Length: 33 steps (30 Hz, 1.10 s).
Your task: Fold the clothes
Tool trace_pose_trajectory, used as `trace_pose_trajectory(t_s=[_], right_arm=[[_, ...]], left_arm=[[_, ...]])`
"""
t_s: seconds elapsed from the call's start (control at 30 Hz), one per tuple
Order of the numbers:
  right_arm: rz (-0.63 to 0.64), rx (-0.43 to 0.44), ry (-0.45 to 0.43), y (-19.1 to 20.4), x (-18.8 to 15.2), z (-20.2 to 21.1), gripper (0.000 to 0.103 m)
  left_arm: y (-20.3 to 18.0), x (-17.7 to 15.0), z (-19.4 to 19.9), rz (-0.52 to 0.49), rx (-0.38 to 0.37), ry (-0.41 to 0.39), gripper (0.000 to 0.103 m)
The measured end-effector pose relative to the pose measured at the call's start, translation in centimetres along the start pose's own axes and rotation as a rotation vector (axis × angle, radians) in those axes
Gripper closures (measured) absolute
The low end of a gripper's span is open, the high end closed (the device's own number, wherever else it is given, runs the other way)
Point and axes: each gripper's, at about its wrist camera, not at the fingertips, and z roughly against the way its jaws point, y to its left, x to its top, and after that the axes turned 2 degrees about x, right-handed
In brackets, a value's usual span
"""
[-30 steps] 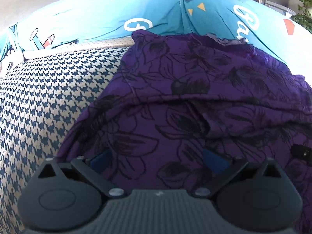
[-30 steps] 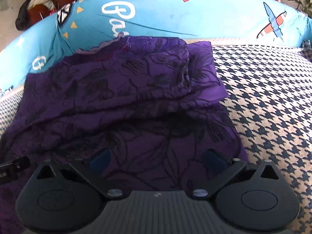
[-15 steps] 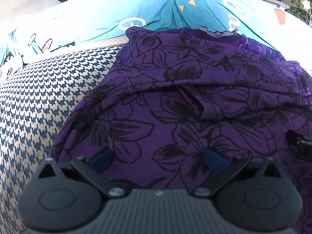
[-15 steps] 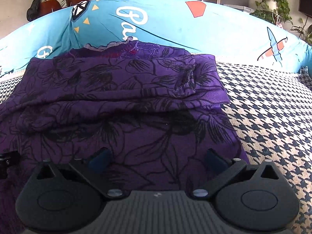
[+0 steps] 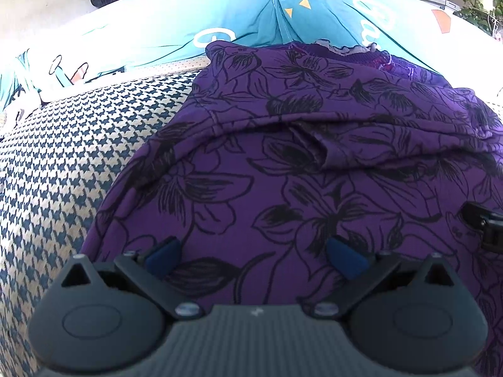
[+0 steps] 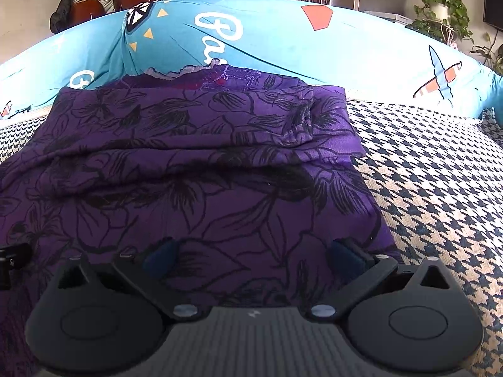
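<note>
My left hand-held gripper hangs with its blue pads spread wide and nothing between them, just above the near left part of the purple floral garment; my right hand-held gripper is just as wide and empty over the near right part, close to the garment's right edge. The tip of the other gripper shows at the side of each view, so the two sit side by side over the near hem. The garment lies on a houndstooth-patterned cover, whether a bed or a sofa I cannot tell, with its far end run up against a turquoise printed cushion. Its far portion is already turned over onto itself, leaving a rounded fold ridge across the middle, a bunched seam on the right, and a bit of pale lacy trim peeking out at the far edge. I judge this to be thin, soft, light knit fabric: it drapes and wrinkles freely, has no stiffness to hold a crease, and will sag between two pinch points rather than lift as a sheet. It should not be slippery on the textured cover, so dragging would likely rumple it. I would take hold at the two near corners, each gripper pinching the hem close to its own side edge and catching every layer there, then lift both together and keep the hem taut while carrying it toward the far end, so the middle does not droop.
</note>
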Motion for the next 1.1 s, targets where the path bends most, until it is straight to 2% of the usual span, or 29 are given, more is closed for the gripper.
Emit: trace_pose_trajectory(t_s=[1.1], right_arm=[[0.012, -0.017, -0.021, 0.6, -2.6, 3.0, 0.0]], left_arm=[[0.7, -2.6, 2.7, 0.011, -0.005, 0.005, 0.0]])
